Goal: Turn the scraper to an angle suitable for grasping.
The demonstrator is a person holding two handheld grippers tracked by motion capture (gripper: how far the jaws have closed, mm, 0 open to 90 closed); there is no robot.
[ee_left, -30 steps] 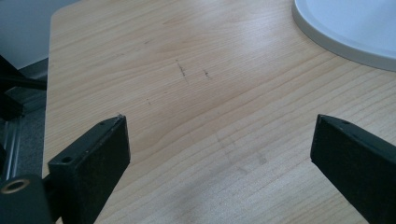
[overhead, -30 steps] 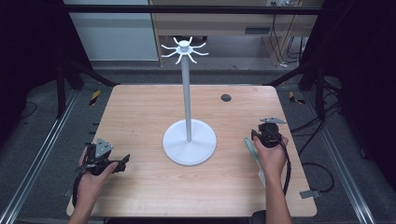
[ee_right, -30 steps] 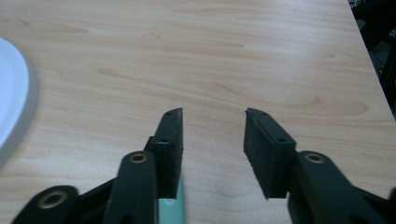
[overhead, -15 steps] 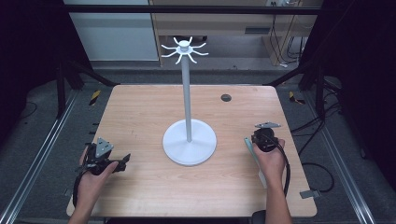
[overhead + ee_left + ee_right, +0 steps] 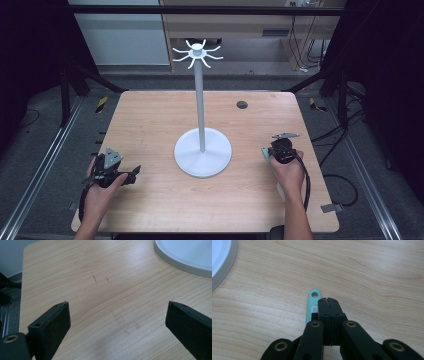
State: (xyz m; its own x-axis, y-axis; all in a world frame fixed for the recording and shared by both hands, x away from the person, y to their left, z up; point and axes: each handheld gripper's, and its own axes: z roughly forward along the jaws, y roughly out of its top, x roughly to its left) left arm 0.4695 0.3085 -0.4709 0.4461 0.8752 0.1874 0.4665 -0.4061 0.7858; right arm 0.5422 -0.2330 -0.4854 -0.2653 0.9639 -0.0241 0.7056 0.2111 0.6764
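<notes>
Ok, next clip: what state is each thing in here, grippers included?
left gripper: open, nothing between its jaws.
right gripper: shut; its jaws have just been closing, with nothing visible between them.
green handle: lying flat on the table, beside the shut jaws, apparently not gripped.
white stand: upright, hooks at its top bare.

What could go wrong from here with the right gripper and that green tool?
1. The right gripper has just been closing, and its jaws meet with nothing between them. The green handle lies beside them, so a lift may leave it behind.
2. The white stand is near, and a sweep could knock it.
</notes>
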